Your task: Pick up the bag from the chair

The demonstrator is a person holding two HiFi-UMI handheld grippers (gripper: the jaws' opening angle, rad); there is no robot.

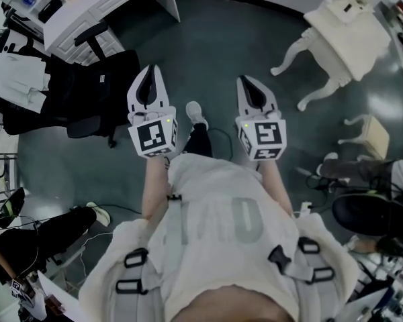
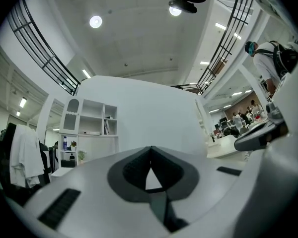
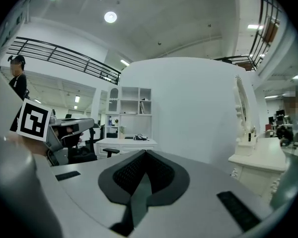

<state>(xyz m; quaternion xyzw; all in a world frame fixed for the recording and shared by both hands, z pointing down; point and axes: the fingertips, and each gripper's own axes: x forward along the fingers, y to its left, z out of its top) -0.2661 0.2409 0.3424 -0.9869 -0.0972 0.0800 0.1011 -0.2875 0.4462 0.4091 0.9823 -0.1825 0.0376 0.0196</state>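
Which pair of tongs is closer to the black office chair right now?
Left. The left tongs hover just beside the black office chair; the right tongs sit farther away.

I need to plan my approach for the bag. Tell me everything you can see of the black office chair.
The office chair is black, with an armrest on each side. It stands on the dark floor beside the white desk, ahead and left of the left gripper, which does not touch it. A soft black heap with a small pale tag, probably the bag, covers its seat; the two blend together.
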